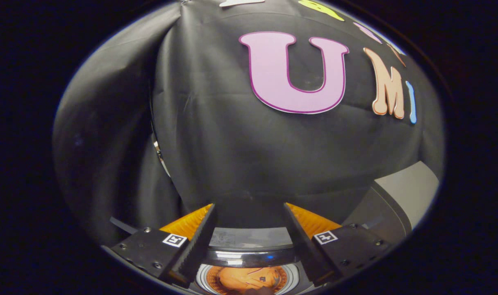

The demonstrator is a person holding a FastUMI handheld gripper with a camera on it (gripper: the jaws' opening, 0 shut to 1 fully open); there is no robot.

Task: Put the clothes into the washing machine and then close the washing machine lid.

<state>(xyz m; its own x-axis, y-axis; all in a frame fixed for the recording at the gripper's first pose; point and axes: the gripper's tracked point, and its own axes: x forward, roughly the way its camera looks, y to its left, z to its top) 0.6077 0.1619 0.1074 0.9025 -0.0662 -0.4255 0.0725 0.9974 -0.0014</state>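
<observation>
My gripper point(249, 213) is open, its two fingers spread wide with nothing between them, raised and pointing at the booth's black cloth wall. Low between the fingers I see the washing machine's round opening point(249, 258) with a shiny rim. Inside the drum lies an orange garment point(240, 279). A grey slab, seemingly the machine's raised lid point(400, 192), stands to the right beyond the right finger.
The black cloth wall point(232, 135) hangs close ahead. A fold in the cloth at the left shows a thin metal edge point(158, 151).
</observation>
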